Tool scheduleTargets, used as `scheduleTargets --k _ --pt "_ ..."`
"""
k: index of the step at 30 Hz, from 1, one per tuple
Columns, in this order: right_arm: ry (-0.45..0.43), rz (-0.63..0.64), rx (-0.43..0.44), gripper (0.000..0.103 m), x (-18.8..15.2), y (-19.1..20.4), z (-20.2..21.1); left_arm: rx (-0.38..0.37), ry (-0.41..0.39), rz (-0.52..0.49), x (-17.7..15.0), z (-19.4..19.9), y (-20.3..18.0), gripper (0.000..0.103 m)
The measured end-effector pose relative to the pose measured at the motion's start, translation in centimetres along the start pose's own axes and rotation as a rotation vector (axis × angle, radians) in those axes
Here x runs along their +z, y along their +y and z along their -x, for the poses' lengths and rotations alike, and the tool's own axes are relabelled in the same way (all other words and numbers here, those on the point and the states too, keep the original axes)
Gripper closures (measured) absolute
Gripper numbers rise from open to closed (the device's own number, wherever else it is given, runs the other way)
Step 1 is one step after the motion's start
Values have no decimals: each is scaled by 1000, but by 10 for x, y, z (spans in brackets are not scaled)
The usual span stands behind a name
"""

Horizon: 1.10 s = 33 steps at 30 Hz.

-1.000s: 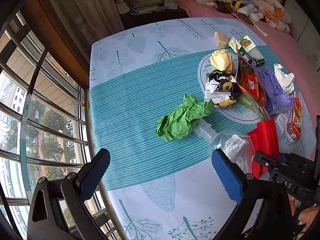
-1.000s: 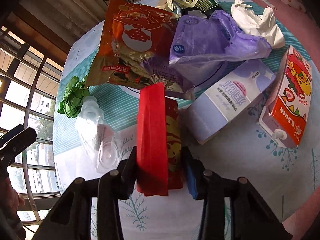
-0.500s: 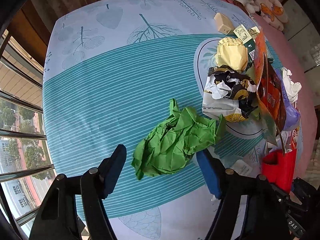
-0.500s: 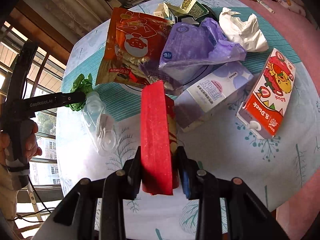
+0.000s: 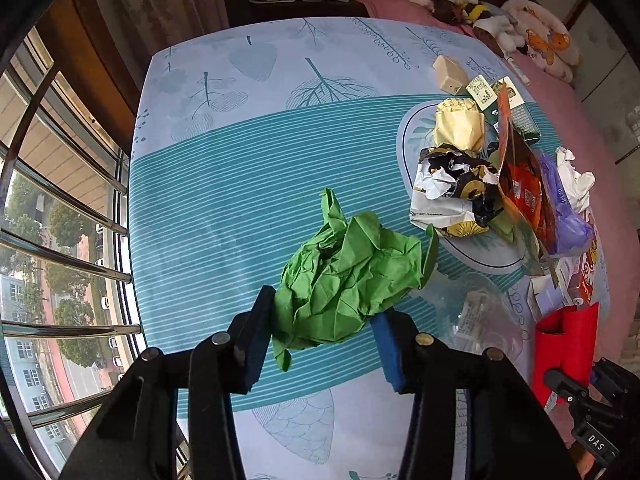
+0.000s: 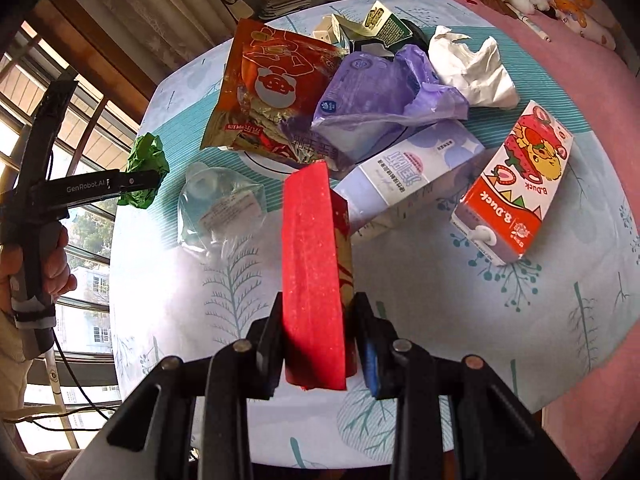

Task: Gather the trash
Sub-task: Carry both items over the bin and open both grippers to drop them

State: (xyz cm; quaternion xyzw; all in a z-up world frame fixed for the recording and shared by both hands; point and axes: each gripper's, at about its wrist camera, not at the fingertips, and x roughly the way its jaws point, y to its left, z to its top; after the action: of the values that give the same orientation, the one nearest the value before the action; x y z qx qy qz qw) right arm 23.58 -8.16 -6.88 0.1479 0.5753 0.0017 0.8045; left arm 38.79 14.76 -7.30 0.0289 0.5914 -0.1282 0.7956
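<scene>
Trash nearest the left gripper point(image 5: 320, 344) is a crumpled green paper ball point(image 5: 352, 280), lying on the teal-striped tablecloth point(image 5: 208, 208) between the jaws, which have just been closing; both pads now seem to touch its sides, though how firmly is hard to judge. It should be light, springy and easily crushed (a squeeze across its thick middle will hold better than a pinch on a loose flap). The right gripper point(image 6: 320, 344) is clamped on a flat red packet point(image 6: 314, 272), held upright above the table. Just beyond lie a crushed clear plastic bottle point(image 6: 220, 208), then two cartons, and farther off a heap of wrappers on a plate point(image 5: 412, 136). What lies under that heap is hidden, and the bottle's outline is hard to trace against the cloth.
</scene>
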Motion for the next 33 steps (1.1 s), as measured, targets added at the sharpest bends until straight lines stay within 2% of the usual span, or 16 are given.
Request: scheduleTargets --k 5,8,12,17,21,27,33 --pt "-13 31 35 72 -9 -6 17 -1 -57 22 -32 46 -18 58" --pt "-24 47 66 72 -16 -11 30 -19 -69 47 -62 69 -34 58" --pt "-44 90 107 72 -30 -19 48 -32 -78 76 -108 94 -70 58" --pt "-24 185 149 72 -56 -30 68 -8 -88 105 -168 114 -124 58" --pt "-28 258 169 72 -80 -52 85 32 -96 137 -211 115 -167 58" --pt "-15 351 163 72 -130 -89 100 38 -99 178 -265 111 -221 58" --pt "73 317 169 72 -184 -125 85 31 -33 167 -299 86 -254 58"
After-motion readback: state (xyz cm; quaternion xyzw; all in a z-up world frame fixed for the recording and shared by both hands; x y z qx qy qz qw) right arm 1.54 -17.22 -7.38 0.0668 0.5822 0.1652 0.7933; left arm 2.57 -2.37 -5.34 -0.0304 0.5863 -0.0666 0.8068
